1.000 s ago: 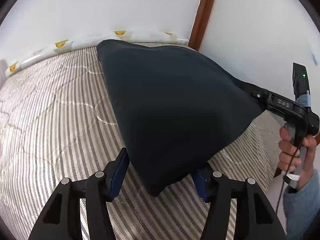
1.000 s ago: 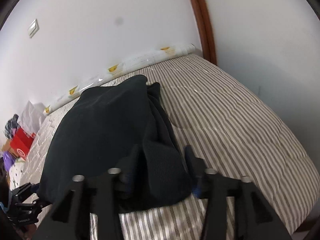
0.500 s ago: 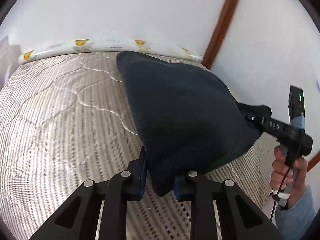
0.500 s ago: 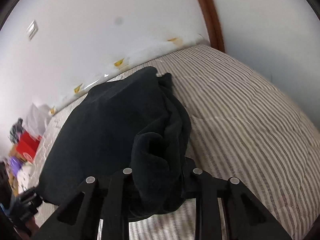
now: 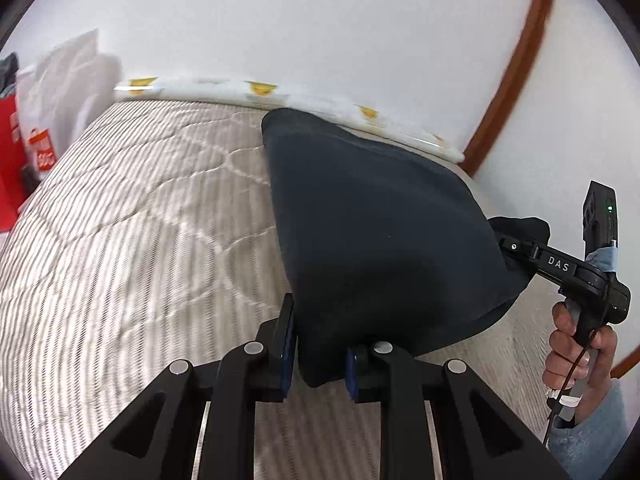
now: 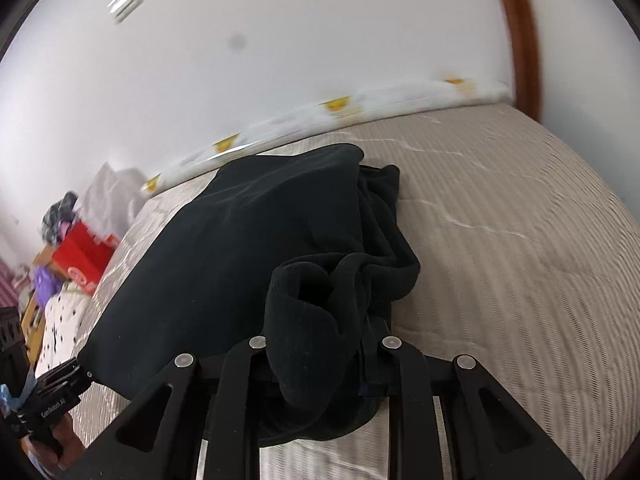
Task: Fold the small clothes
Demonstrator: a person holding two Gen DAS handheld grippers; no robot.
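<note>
A dark navy garment [image 5: 380,232] lies spread over the striped mattress, its near edge lifted and stretched between both grippers. In the left wrist view my left gripper [image 5: 320,360] is shut on the garment's near left corner, and the cloth bulges out between the blue pads [image 5: 287,344]. My right gripper [image 5: 516,250], held by a hand [image 5: 576,344], grips the opposite corner at the right. In the right wrist view my right gripper [image 6: 320,368] is shut on a thick bunched fold of the garment [image 6: 240,260]. The left gripper [image 6: 64,384] shows at the lower left.
The striped quilted mattress [image 5: 140,240] fills the space under and around the garment. A white roll with yellow prints [image 5: 260,90] runs along the wall. A red box [image 6: 82,258] and bags stand beyond the mattress's left side. Wooden trim [image 5: 512,80] marks the right corner.
Both grippers went from open around the garment's near corners to shut on them. Both then moved sideways with the cloth, bringing the red box and bags into view.
</note>
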